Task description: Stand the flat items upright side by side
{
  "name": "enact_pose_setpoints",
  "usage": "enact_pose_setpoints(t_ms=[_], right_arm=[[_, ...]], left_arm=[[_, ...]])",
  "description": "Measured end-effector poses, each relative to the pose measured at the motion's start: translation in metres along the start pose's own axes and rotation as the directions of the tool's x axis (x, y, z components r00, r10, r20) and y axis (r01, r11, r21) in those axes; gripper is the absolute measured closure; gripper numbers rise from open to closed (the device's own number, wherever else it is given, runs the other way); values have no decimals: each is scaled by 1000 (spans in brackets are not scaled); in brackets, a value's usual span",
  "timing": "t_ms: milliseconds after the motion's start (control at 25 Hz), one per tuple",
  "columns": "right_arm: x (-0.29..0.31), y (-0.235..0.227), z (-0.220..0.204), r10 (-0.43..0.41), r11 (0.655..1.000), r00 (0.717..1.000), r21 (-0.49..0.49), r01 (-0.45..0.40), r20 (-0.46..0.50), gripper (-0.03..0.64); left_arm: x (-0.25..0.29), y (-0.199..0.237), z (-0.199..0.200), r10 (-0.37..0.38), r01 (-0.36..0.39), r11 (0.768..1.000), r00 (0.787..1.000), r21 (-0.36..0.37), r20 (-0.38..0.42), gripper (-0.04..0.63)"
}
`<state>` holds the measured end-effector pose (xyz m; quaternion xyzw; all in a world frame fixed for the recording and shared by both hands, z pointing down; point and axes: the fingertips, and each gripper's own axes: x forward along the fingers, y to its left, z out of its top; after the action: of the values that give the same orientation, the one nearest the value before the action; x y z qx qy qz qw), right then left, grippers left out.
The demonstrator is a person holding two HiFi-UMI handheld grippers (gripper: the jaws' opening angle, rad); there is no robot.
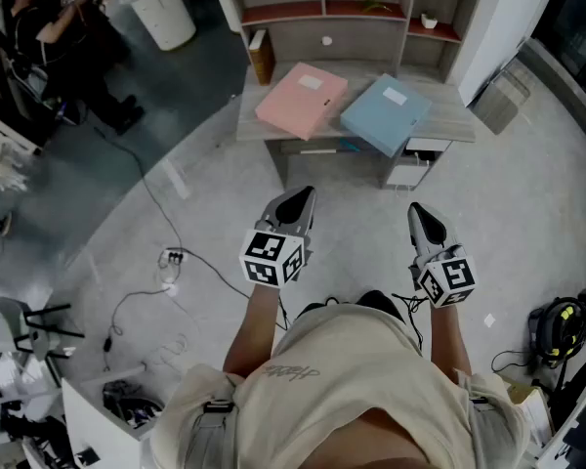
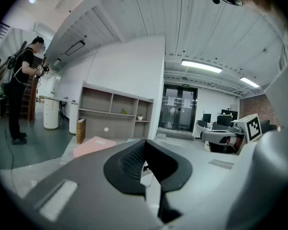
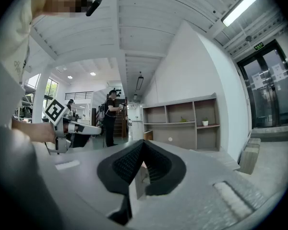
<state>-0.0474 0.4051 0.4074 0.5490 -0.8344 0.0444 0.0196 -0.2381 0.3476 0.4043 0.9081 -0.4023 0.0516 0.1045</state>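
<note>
No part of the task is done yet: the pink file (image 1: 301,101) and the blue file (image 1: 386,113) both lie flat, just beside each other, on the desk (image 1: 449,117). I hold the left gripper (image 1: 295,201) and the right gripper (image 1: 423,217) well short of it, each with its jaws pressed together on nothing. The shelf unit (image 1: 371,39) behind has a small pot (image 1: 429,21) in its right compartment, and what appears to be a brown book (image 1: 262,57) stands at its left.
</note>
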Motion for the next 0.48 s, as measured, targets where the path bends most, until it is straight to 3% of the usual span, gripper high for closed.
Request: enact_pose_setpoints(t_ms=[240,480], right_arm=[[11,-7,19,7,999,997,-50,-2,83,615],[22,-10,16,-18,998,998,-56,21,68,615]], left_arm=[[7,9,-9,17,-17,1000,1000,-3,-3,584],[12,16,-8,-3,4,999,1000,33,-13,583]])
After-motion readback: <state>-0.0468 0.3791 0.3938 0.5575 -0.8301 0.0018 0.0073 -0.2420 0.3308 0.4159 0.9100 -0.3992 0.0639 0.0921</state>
